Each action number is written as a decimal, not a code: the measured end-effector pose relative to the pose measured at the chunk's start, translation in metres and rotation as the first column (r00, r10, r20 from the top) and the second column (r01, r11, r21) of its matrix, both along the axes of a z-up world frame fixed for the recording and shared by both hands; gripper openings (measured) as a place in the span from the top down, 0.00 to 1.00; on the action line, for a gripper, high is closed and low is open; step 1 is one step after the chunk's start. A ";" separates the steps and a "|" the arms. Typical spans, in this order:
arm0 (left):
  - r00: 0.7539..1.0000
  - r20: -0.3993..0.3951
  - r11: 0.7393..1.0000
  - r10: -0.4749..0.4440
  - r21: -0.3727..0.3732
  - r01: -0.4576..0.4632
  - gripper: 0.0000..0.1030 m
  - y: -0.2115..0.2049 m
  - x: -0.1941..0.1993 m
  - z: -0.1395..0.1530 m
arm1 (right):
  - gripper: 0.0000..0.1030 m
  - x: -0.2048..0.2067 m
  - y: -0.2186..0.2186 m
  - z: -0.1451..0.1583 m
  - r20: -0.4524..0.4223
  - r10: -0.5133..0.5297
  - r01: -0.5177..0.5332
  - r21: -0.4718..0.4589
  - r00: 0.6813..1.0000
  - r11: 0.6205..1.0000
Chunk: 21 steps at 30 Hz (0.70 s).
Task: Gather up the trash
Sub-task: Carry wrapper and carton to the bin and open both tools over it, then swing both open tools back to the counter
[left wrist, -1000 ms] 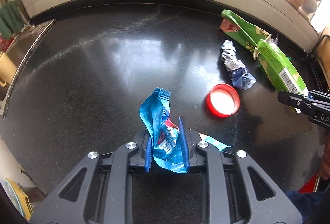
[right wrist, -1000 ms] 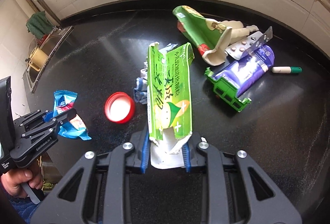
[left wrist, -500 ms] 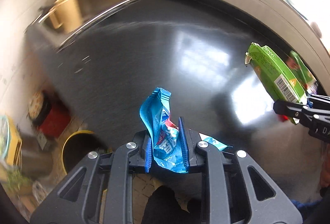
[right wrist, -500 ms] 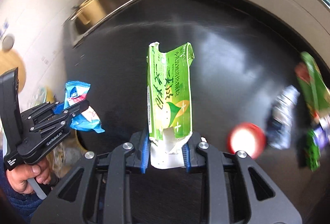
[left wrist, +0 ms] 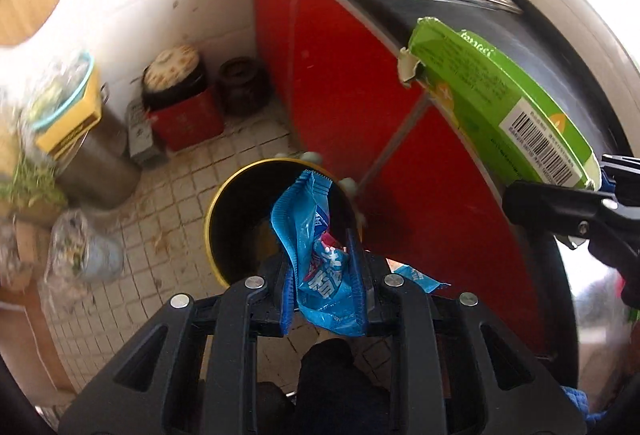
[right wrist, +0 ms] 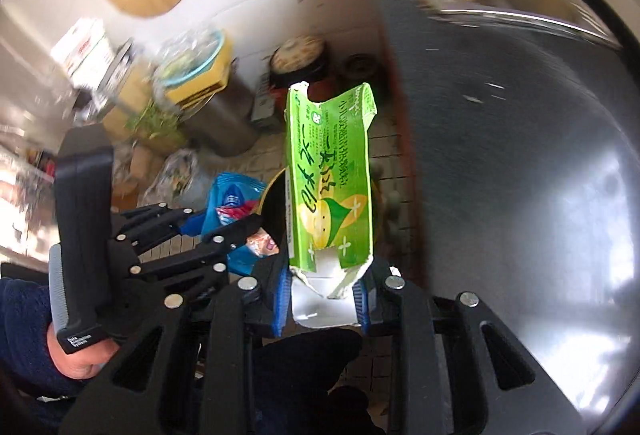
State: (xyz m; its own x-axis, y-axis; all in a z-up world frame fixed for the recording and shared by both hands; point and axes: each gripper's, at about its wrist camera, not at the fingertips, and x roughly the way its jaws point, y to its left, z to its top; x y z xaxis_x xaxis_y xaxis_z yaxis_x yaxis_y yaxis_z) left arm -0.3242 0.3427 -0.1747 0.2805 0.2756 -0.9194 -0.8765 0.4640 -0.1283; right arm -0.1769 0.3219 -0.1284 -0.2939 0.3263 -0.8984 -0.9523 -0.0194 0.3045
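On the floor, a bin (left wrist: pixel 280 171) stands just before the cabinet doors (left wrist: pixel 332 47), under the counter (right wrist: pixel 500 155) edge. The wrapper (left wrist: pixel 320 243), pinched in the left gripper (left wrist: pixel 324 291), hangs above the bin's opening. To its right, the carton (right wrist: pixel 330 179) — clamped at its lower end by the right gripper (right wrist: pixel 322 297) — juts out beside the counter. Left of the bin, 2 pots (left wrist: pixel 240 83) sit by the wall.

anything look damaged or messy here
The green carton in the right gripper is torn open and ragged at both ends. The floor tiles around the yellow bin are littered with scraps. The blue wrapper is crumpled.
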 end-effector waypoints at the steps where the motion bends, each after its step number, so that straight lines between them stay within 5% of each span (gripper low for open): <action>1: 1.000 0.004 1.000 0.017 -0.009 -0.017 0.78 0.004 -0.005 -0.006 | 0.74 -0.010 0.012 -0.009 0.005 0.018 -0.018 -0.021 1.000 1.000; 9: 0.996 0.023 0.988 0.091 -0.124 -0.087 0.78 0.035 -0.034 -0.069 | 0.74 -0.034 0.070 -0.083 0.013 0.035 -0.033 -0.160 0.999 0.987; 17: 0.998 0.010 0.984 0.069 -0.164 -0.066 0.77 0.039 -0.032 -0.092 | 0.72 -0.034 0.077 -0.096 0.021 0.044 -0.039 -0.197 0.999 0.980; 18: 0.998 0.013 0.984 0.067 -0.168 -0.064 0.74 0.038 -0.031 -0.092 | 0.71 -0.035 0.079 -0.097 0.027 0.052 -0.045 -0.197 0.998 0.979; 20: 0.998 0.017 0.984 0.065 -0.164 -0.061 0.48 0.039 -0.031 -0.093 | 0.60 -0.036 0.081 -0.098 0.029 0.058 -0.051 -0.201 0.998 0.978; 21: 0.998 0.021 0.985 0.067 -0.161 -0.063 0.43 0.039 -0.032 -0.093 | 0.57 -0.035 0.081 -0.099 0.022 0.054 -0.048 -0.209 0.998 0.977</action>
